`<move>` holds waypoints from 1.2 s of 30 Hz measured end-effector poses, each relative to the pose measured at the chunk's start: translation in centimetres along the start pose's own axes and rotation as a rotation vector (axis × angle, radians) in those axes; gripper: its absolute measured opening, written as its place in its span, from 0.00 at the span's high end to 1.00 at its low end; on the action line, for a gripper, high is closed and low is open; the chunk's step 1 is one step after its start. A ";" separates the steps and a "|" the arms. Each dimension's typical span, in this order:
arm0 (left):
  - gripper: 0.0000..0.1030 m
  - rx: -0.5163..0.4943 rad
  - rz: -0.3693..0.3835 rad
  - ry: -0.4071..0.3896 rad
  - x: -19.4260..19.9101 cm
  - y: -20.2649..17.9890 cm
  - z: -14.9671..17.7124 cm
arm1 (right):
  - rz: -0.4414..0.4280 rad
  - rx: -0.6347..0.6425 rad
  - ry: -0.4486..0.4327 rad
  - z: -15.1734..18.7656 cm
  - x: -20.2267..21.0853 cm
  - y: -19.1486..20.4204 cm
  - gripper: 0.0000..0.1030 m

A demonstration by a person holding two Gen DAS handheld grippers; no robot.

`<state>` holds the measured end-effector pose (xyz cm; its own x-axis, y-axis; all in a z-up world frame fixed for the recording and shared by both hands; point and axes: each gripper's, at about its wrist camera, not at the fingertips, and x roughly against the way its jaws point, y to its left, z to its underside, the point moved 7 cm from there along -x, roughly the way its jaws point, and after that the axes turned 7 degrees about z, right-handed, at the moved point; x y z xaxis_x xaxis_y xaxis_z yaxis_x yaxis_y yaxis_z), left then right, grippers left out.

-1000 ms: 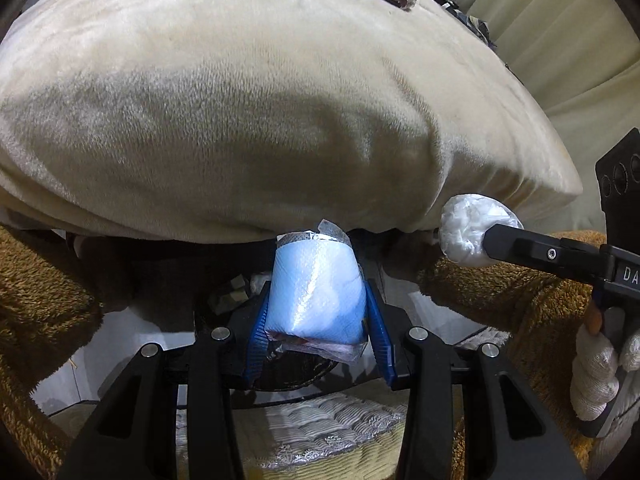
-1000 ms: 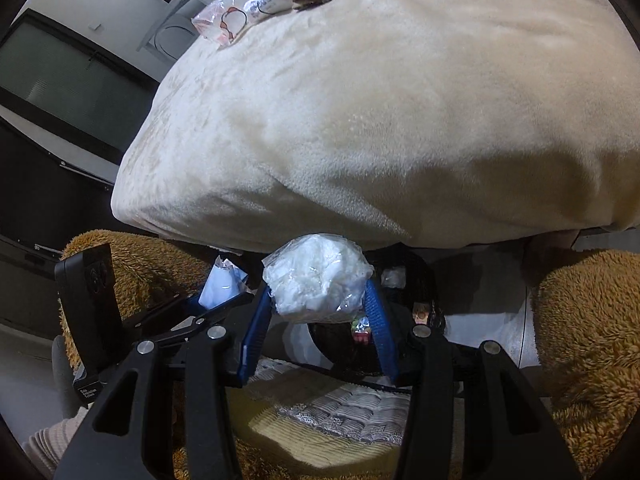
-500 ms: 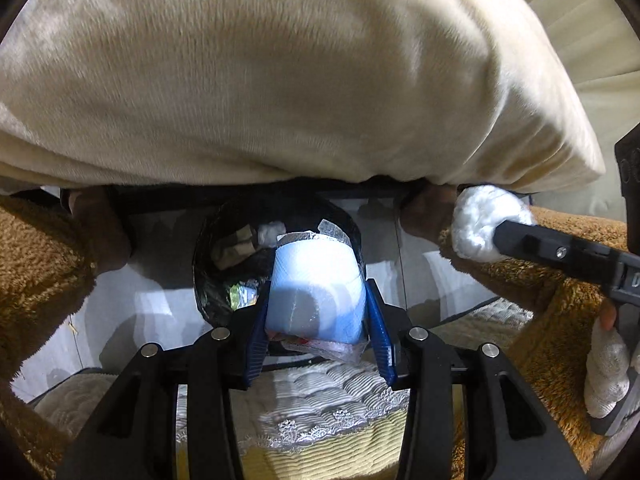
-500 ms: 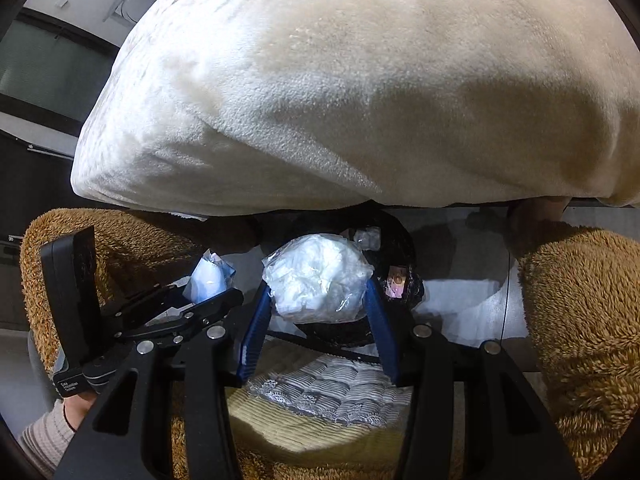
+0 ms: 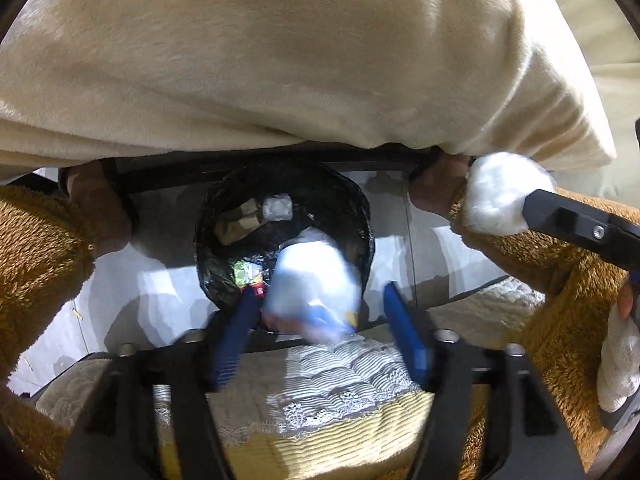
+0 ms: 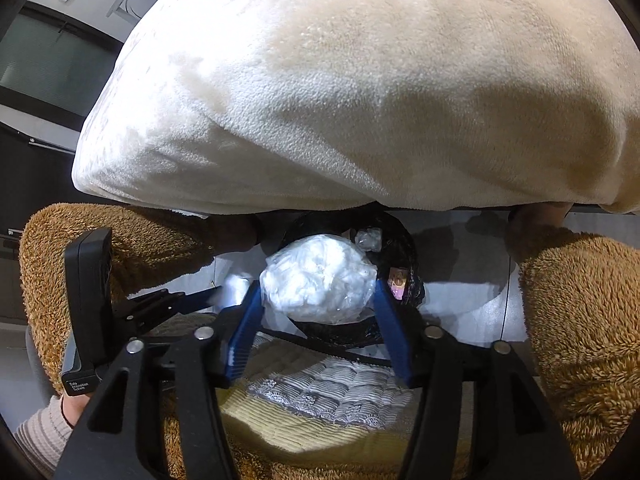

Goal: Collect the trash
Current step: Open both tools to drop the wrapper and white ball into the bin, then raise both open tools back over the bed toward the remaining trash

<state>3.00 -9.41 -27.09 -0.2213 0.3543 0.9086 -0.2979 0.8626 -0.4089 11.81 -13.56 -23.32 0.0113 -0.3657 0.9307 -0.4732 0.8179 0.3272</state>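
Left wrist view: the left gripper [image 5: 320,312] is opening, and the blue packet [image 5: 314,284], blurred, is slipping from between its jaws above the black bin [image 5: 356,216]. It should be released only over the mouth.

Right wrist view: the right gripper [image 6: 318,300] is opening around the white bag [image 6: 318,278], which is touching both pads. Little room is left under the blanket [image 6: 360,100].

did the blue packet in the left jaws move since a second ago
Yes. The blue packet has slipped from between the opening jaws of the left gripper, blurred, dropping toward the black-lined bin below.
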 end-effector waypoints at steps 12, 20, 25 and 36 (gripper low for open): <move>0.34 0.008 -0.017 -0.036 0.6 0.2 -0.1 | 0.016 0.000 -0.041 -0.3 0.6 -0.3 0.40; 0.34 0.001 -0.022 -0.055 1.1 0.1 -0.4 | 0.013 0.012 -0.067 -0.4 1.2 -0.1 0.40; 0.34 -0.006 -0.023 -0.070 1.5 0.0 -0.5 | 0.001 0.019 -0.094 -0.4 1.9 0.2 0.40; 0.34 -0.037 -0.005 -0.144 3.3 -0.6 -1.2 | -0.025 0.096 -0.246 -0.6 5.2 1.7 0.40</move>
<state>3.54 -8.37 -23.73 -0.3519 0.2970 0.8877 -0.2657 0.8776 -0.3990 11.57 -13.83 -17.83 -0.1851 -0.4923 0.8505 -0.5572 0.7655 0.3218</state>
